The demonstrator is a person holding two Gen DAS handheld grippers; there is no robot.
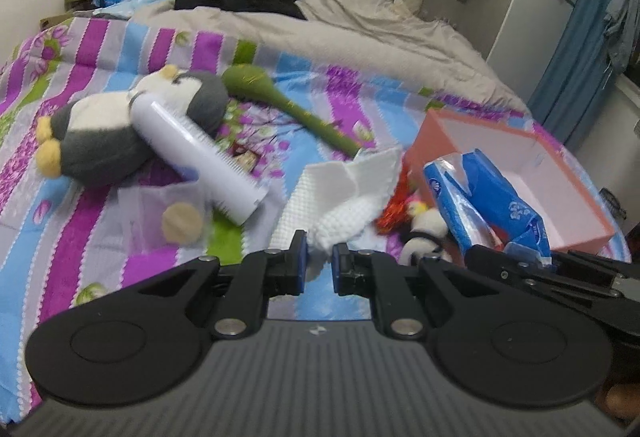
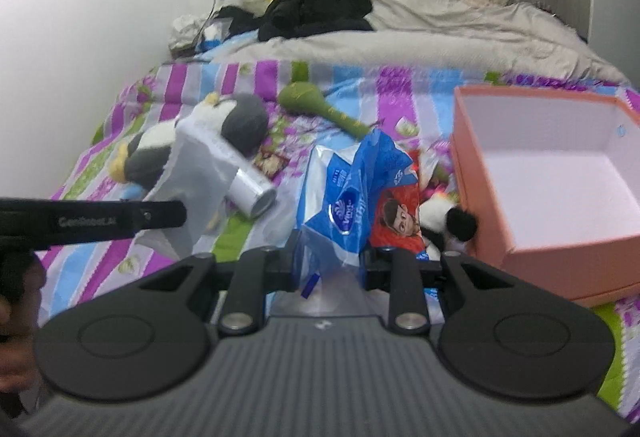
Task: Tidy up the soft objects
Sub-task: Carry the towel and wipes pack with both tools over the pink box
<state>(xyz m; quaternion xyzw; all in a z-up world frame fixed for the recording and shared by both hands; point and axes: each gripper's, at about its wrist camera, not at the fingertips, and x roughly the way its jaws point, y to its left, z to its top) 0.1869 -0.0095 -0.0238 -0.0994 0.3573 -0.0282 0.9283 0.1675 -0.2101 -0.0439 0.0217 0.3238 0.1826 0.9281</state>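
Up close, the left tongs [image 1: 320, 263] pinch a corner of the white textured cloth [image 1: 336, 193], which drapes over the striped bedspread [image 1: 100, 229]. The right tongs [image 2: 330, 265] are clamped on the blue tissue pack [image 2: 352, 197] — its plastic bunches between the fingers, just beside the open pink box [image 2: 560, 257]. Farther out lie a grey penguin plush [image 1: 116, 125] under a white comb-edged tube [image 1: 200, 157], and a green plush stick [image 1: 288, 105].

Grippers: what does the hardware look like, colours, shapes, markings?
Both alike: matte black linkage arms with silver pivot pins, two round black discs, a ribbed grey body with a small logo. The left gripper has blue pads. From the right gripper, its side shows white lettering, blurred. No cables visible.
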